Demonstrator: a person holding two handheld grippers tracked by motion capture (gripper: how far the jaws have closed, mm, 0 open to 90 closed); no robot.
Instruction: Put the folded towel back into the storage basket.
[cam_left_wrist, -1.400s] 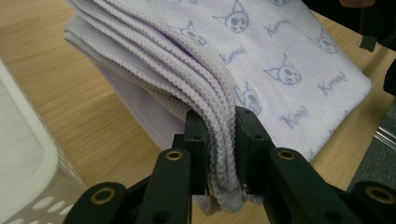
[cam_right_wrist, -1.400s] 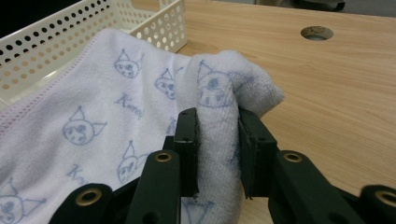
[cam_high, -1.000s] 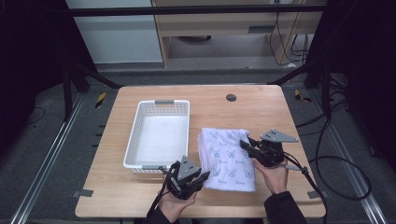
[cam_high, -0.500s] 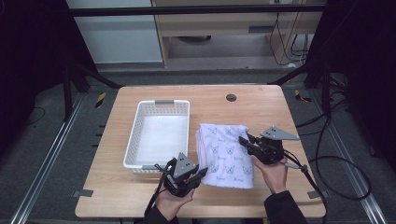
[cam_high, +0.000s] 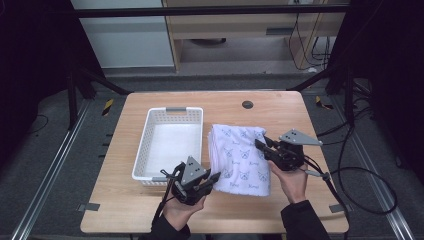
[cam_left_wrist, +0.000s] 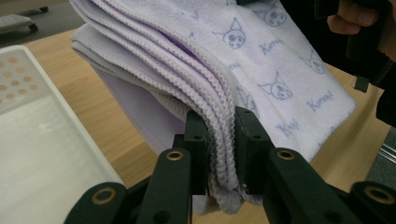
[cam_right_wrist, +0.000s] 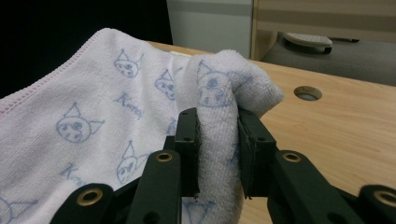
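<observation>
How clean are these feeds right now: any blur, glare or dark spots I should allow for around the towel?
High view: table evenly lit, surroundings very dark, towel slightly soft, no glare. Left gripper view: towel's stacked edges sharp at the jaws, basket washed out bright and blurred. Right gripper view: towel fold crisp at the jaws, table hole and background soft, upper left corner black.

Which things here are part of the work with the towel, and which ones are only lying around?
Part of the work:
- folded towel
- left hand-held gripper, shut on its edge
- right hand-held gripper, shut on its fold
- white basket beside it, probably

Lying around:
- yellow-black tool on the floor
</observation>
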